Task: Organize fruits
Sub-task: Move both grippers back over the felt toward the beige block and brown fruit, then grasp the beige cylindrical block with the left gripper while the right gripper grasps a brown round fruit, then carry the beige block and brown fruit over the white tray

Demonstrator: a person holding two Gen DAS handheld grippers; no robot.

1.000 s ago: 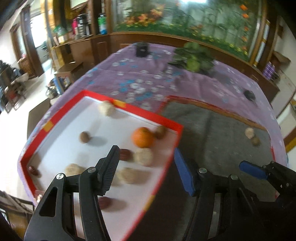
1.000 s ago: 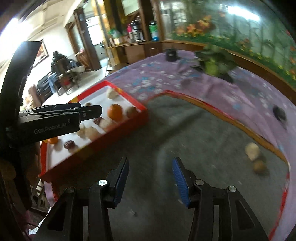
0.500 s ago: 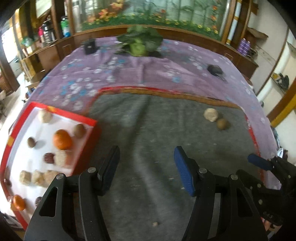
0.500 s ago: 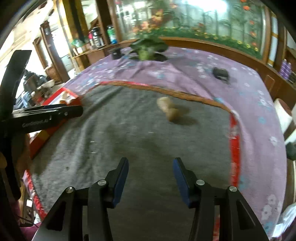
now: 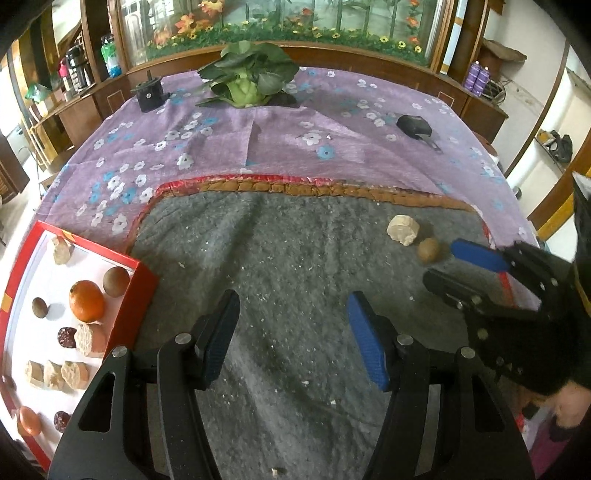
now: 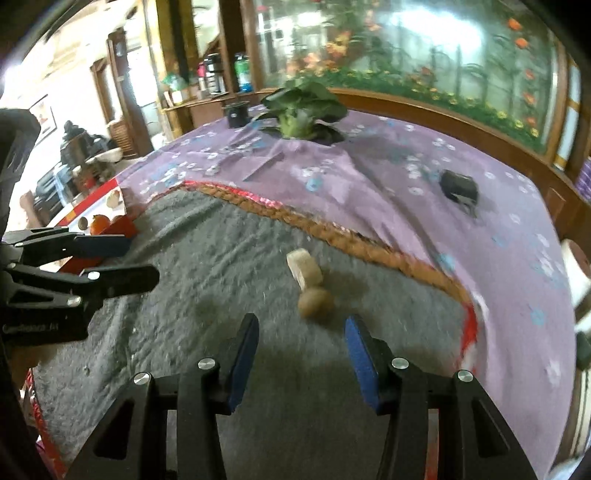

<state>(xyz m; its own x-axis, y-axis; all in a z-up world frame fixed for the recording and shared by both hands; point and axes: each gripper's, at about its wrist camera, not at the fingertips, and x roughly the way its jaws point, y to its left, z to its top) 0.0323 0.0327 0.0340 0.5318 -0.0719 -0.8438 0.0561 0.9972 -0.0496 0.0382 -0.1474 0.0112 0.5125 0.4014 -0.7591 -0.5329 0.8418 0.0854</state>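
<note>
My right gripper (image 6: pixel 301 354) is spread, empty, just short of the brown fruit (image 6: pixel 314 302), which touches a pale chunk (image 6: pixel 303 272) beyond it; my left gripper (image 5: pixel 291 339) (also spread) hangs over the grey mat (image 5: pixel 288 258), well left of that fruit; the red tray (image 5: pixel 138 291) lies farther left.

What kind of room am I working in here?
Most likely a home living or dining room: a table under a purple floral cloth, a big aquarium in wooden cabinetry behind it, and bottles on a side shelf.
</note>
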